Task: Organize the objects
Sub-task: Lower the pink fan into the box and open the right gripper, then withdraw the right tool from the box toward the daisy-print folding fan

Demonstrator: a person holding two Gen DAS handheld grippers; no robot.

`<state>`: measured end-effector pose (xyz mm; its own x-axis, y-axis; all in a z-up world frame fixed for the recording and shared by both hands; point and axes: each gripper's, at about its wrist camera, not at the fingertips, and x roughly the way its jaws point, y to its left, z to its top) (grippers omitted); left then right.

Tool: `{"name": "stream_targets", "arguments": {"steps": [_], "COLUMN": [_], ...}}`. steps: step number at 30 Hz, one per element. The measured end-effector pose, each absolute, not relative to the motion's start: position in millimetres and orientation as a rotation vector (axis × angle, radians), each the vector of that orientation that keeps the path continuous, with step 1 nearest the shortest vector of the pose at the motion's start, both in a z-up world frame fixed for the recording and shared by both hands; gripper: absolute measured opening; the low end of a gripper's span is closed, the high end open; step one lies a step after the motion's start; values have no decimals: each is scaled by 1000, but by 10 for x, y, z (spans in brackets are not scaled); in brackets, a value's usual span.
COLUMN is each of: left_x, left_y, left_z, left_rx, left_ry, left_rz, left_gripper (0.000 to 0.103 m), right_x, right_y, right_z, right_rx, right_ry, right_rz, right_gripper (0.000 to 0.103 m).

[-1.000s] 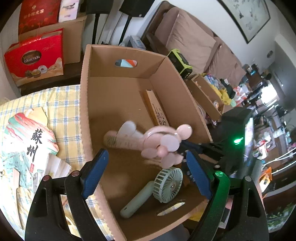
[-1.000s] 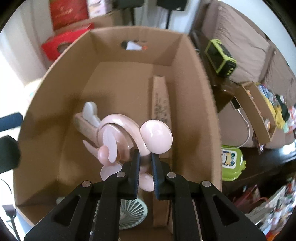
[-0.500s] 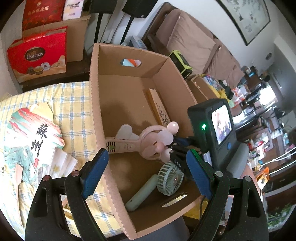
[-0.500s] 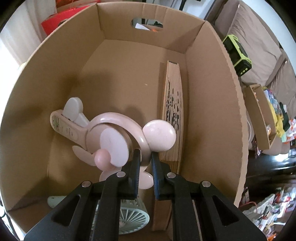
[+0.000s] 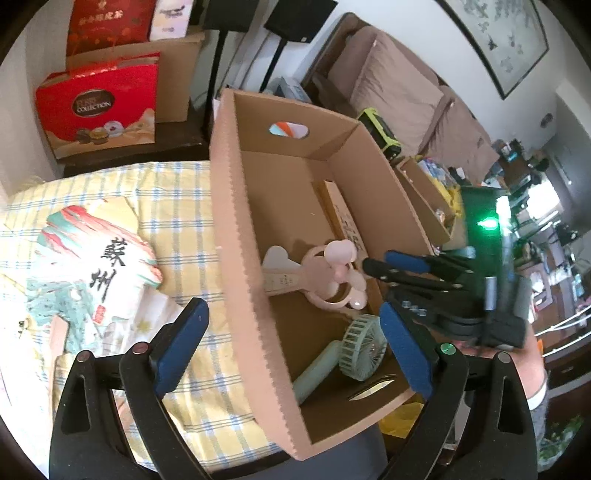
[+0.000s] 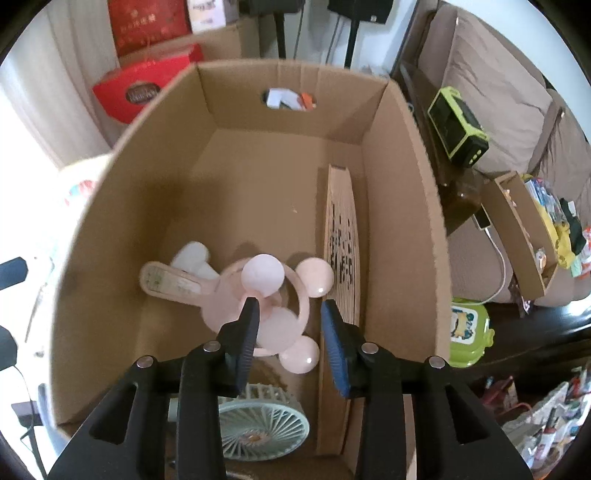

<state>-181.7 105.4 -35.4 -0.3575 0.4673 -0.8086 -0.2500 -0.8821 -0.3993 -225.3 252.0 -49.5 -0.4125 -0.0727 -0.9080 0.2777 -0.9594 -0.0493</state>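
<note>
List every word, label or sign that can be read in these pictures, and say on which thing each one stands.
"COLLECTION": on the red gift bag, in its dark oval; the smaller word above it is blurred.
"苏州" (written 蘇州): black brush characters on the painted fan lying on the checked cloth.
Gold characters on the red box: too blurred to read.
Black print on the folded fan in the cardboard box: too small to read.

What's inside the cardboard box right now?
In the cardboard box: a pink handheld fan, a green handheld fan, and a folded paper fan along the right wall. The nearest floor is hidden behind the tongs.
</note>
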Motion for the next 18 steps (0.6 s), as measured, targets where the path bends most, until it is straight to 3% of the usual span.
{"name": "stream_targets", "arguments": {"steps": [11,18], "left_x": [-1671,-1561], "left_y": [812,600], "left_z": [-357,-313], "left_rx": [-1459,-1458], "left_ry": [-247,-211], "left_rz": [2332,2393], "left_gripper": [97,101], "right_x": [-1974,-1810], "right_y": [2354,2157], "right_z": [-125,-68], "right_rx": [1412,1358], "right_ry": [194,185], "right_rz": [-2480,-2451], "right_gripper": [58,65]}}
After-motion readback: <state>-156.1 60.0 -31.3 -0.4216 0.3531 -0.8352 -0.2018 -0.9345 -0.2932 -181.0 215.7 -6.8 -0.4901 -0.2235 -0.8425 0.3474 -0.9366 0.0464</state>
